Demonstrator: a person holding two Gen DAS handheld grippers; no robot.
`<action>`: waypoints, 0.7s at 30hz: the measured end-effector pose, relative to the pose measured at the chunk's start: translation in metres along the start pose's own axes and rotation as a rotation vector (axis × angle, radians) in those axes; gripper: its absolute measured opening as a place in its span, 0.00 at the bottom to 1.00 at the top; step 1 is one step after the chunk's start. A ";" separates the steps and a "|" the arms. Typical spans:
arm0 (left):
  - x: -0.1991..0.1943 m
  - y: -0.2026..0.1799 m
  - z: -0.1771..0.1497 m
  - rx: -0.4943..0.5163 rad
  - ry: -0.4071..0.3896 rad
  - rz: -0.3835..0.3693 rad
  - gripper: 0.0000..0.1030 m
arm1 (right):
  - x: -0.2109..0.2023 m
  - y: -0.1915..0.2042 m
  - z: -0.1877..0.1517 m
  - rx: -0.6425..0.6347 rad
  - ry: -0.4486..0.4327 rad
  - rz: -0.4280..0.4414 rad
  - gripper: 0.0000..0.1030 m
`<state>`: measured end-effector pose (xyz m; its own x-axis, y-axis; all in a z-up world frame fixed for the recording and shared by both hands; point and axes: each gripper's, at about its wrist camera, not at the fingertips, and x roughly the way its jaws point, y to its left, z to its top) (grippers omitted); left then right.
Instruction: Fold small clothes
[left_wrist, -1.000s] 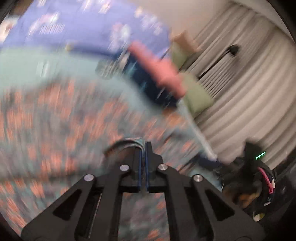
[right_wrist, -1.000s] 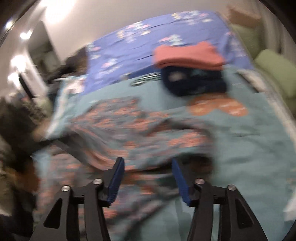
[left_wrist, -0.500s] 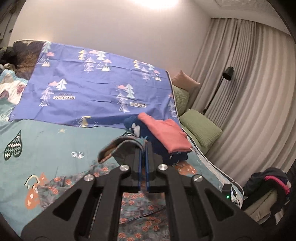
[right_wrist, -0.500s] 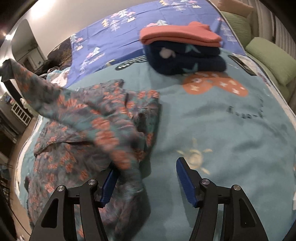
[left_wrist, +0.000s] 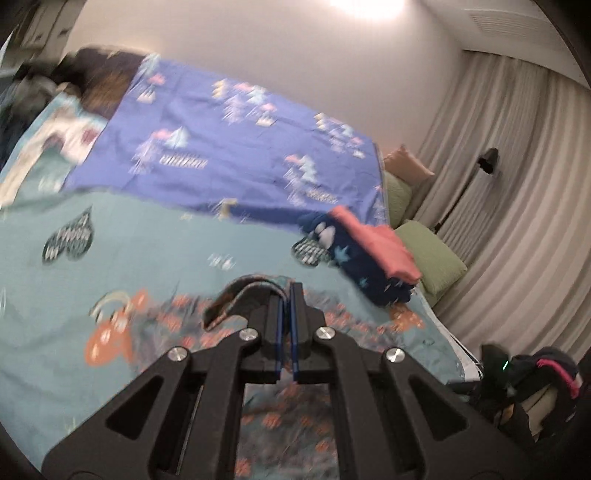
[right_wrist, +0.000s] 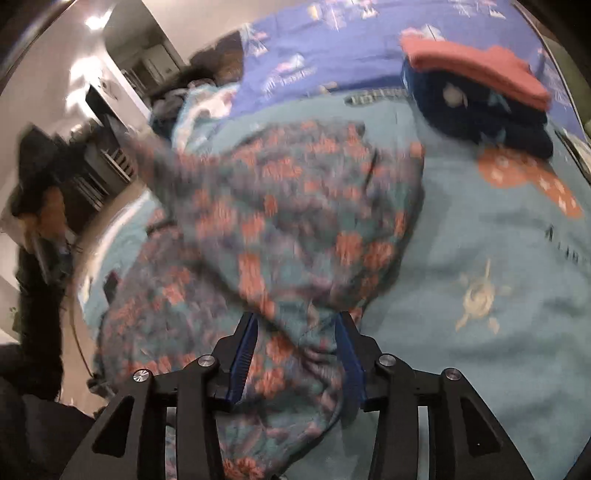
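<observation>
The floral garment (right_wrist: 280, 229) is light and limp; left gripper (left_wrist: 286, 295) pinches its hem, right gripper (right_wrist: 295, 325) fingers closing around a fold near the folded stack (right_wrist: 476, 88).

1. A garment (right_wrist: 280, 229) is spread on the bed (right_wrist: 480, 236), partly lifted at its left side in the right wrist view.
2. A stack of folded clothes (right_wrist: 476, 92) is set on the bed beyond the garment, to the right.
3. A sheet (left_wrist: 236, 155) is laid over the far part of the bed, behind the stack.
4. Pillows (left_wrist: 432, 254) are placed beside the bed's right edge in the left wrist view, before the curtains (left_wrist: 517, 221).
5. A lamp (left_wrist: 487, 162) is stood between pillows and curtains.
</observation>
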<state>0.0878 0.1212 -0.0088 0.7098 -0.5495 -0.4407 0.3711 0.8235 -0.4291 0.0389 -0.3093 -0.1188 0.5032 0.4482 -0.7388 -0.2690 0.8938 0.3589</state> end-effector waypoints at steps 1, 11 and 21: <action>-0.001 0.008 -0.007 -0.022 0.010 0.010 0.04 | -0.003 -0.010 0.013 0.030 -0.024 -0.043 0.43; 0.000 0.020 -0.020 -0.054 0.016 0.012 0.04 | 0.064 -0.049 0.084 0.152 0.115 -0.188 0.27; -0.025 0.011 0.012 0.004 -0.165 -0.070 0.04 | -0.004 -0.090 0.095 0.318 -0.242 -0.150 0.07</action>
<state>0.0812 0.1457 0.0072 0.7708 -0.5753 -0.2738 0.4253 0.7846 -0.4512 0.1388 -0.3898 -0.0936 0.7063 0.2698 -0.6545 0.0695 0.8937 0.4433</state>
